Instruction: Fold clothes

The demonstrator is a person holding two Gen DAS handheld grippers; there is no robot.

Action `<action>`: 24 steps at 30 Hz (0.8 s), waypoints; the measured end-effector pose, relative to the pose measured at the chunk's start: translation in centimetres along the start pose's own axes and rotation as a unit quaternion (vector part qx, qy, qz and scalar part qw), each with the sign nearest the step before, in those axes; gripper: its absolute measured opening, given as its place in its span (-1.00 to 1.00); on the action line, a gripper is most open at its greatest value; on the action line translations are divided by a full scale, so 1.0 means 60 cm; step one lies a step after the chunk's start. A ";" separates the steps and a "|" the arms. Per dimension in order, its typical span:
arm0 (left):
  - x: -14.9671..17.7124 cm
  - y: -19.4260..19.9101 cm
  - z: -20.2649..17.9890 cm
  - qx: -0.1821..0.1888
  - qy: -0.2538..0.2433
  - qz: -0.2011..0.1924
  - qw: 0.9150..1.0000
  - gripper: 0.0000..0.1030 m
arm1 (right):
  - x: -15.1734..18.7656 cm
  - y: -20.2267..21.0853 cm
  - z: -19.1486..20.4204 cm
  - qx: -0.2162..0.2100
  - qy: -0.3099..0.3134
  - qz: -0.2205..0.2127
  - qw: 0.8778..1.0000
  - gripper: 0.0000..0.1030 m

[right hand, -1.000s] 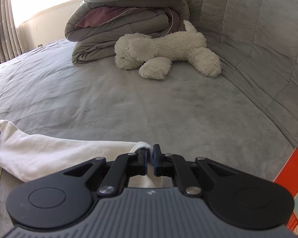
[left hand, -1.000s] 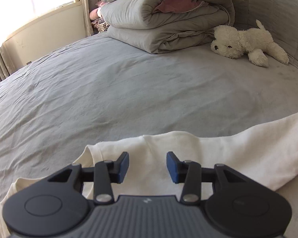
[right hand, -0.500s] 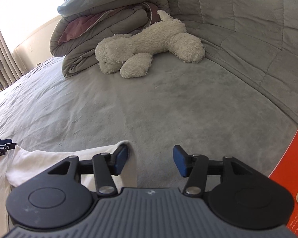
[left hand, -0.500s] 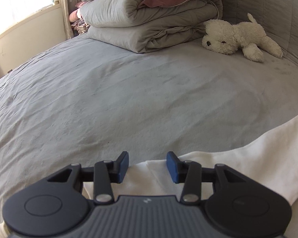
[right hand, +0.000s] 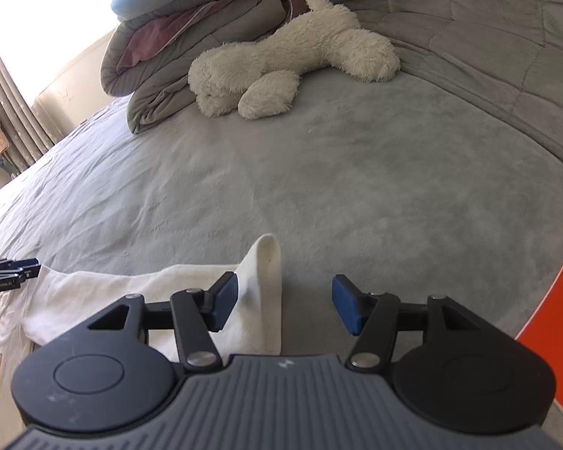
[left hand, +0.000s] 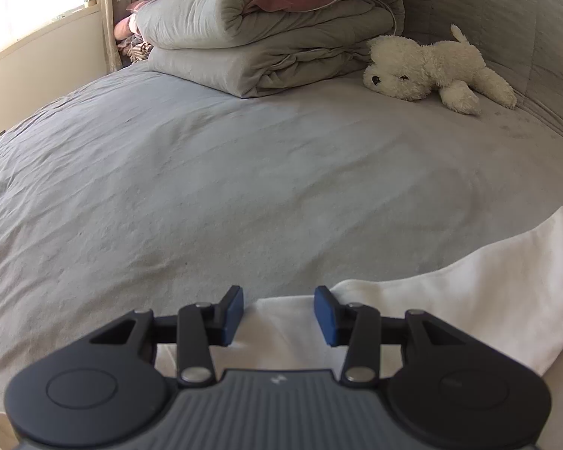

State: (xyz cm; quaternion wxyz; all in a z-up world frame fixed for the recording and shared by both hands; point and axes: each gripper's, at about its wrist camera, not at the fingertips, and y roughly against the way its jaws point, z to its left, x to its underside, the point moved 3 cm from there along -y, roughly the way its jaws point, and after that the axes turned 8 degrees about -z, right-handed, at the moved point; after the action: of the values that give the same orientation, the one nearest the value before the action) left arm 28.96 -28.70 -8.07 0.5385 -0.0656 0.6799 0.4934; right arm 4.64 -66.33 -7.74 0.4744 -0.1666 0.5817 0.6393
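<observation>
The right gripper (right hand: 285, 302) is closing its spread jaws, a sleeve tip of the white cotton garment (right hand: 261, 292) lying loose between them against the left pad. The left gripper (left hand: 279, 315) is hovering with its jaws apart over the garment's edge. The garment is lying on the grey bed (left hand: 244, 187), well short of the white plush dog (left hand: 428, 65) and folded grey quilts (left hand: 266, 37).

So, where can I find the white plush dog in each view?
Left wrist view: the white plush dog lies upper right, right of the folded grey duvet.
Right wrist view: the dog lies top centre, in front of that duvet.
Shared landmark: the folded duvet.
</observation>
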 end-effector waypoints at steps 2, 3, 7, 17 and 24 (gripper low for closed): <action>0.003 0.001 -0.003 -0.005 -0.002 -0.005 1.000 -0.18 | 0.008 -0.006 0.018 0.000 0.026 0.007 1.000 -0.36; 0.004 0.001 -0.004 -0.007 -0.003 -0.007 1.000 -0.24 | 0.008 -0.006 0.025 -0.001 0.039 0.012 0.999 -0.53; 0.004 0.001 -0.008 -0.024 -0.013 -0.017 0.999 -0.45 | -0.018 0.015 0.030 0.041 0.052 -0.003 0.998 -0.72; -0.007 0.015 0.015 0.020 0.030 -0.024 0.999 -0.44 | -0.041 0.014 0.009 0.048 0.029 -0.026 0.998 -0.02; -0.008 0.007 -0.001 0.051 0.006 -0.011 0.999 -0.38 | -0.023 -0.027 0.024 0.024 0.022 -0.020 0.999 -0.02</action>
State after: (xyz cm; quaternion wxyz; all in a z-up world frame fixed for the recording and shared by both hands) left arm 28.86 -28.76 -7.41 0.5424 -0.0482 0.7067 0.4517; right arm 7.11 -65.83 -7.24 0.4780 -0.1805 0.6038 0.6118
